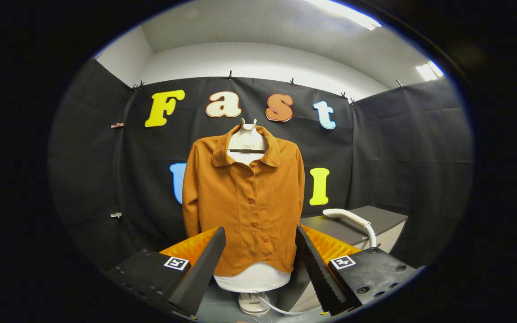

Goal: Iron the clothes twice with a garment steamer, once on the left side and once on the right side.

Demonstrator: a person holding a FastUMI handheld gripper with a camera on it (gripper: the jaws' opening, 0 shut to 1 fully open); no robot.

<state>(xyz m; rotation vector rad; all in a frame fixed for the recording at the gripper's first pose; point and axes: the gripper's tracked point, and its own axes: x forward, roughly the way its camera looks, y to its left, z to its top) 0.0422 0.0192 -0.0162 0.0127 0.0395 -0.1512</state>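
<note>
Hand-held gripper (258, 269) hanging released, fingers spread, gripping nothing. Orange shirt (245, 202) on mannequin facing it, beyond the fingers. Steamer handle (352, 220) lying on worktop (375, 217) ahead-right.

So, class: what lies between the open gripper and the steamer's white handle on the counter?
In the gripper view, bare dark counter separates the empty, open gripper from the steamer handle; the orange shirt hangs ahead, to the handle's left.

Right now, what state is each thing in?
Shirt: buttoned, hanging on the mannequin, beyond the fingers.
Mannequin: upright on its stand.
Steamer: resting on the counter right of the shirt, untouched.
Counter: holds the steamer.
Gripper: open, holding nothing.
</note>
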